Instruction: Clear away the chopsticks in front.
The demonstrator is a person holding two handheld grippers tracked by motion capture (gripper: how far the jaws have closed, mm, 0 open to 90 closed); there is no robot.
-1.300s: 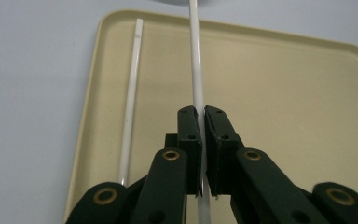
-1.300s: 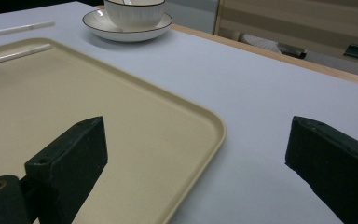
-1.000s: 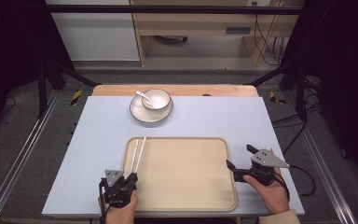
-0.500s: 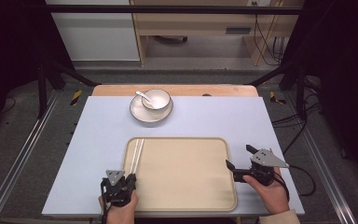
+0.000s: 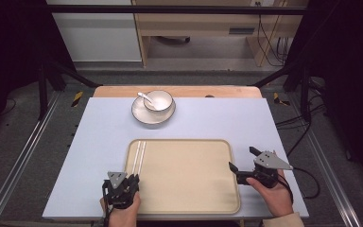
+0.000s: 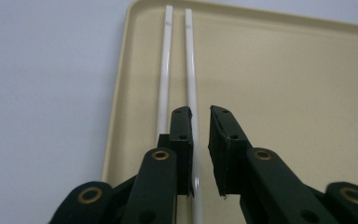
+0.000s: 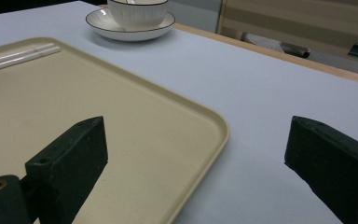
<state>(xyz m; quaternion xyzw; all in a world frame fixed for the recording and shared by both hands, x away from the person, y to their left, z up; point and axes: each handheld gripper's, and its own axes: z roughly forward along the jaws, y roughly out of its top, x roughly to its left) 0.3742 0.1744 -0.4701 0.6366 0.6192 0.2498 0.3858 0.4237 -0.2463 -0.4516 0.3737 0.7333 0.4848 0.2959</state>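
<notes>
Since the earlier high view, the pair of white chopsticks (image 5: 138, 156) has straightened: a second ago it leaned with its far ends tilted right over the tray's far-left corner, and now both sticks lie flat and parallel along the left edge of the beige tray (image 5: 189, 208). Our left gripper (image 5: 133, 178) sits at the tray's near-left corner, and its jaws have just been opening — in the left gripper view a narrow gap shows between them, with the near end of the right-hand chopstick (image 6: 190, 74) running into that gap and lying against the left pad, the other pad off it. The left-hand chopstick (image 6: 164, 79) passes just outside the left jaw.

Our right gripper (image 5: 243, 161) rests at the tray's right edge, jaws wide apart; in its own view one jaw is over the tray and the other over the pale blue table (image 7: 279, 93), nothing between them.

On the far side sits a white bowl (image 5: 158, 100) on a saucer (image 5: 142, 116), a spoon (image 5: 144, 97) in it. The chopsticks' near ends are hidden behind our left jaws, and in the right gripper view the bowl is cut off at the top edge.
</notes>
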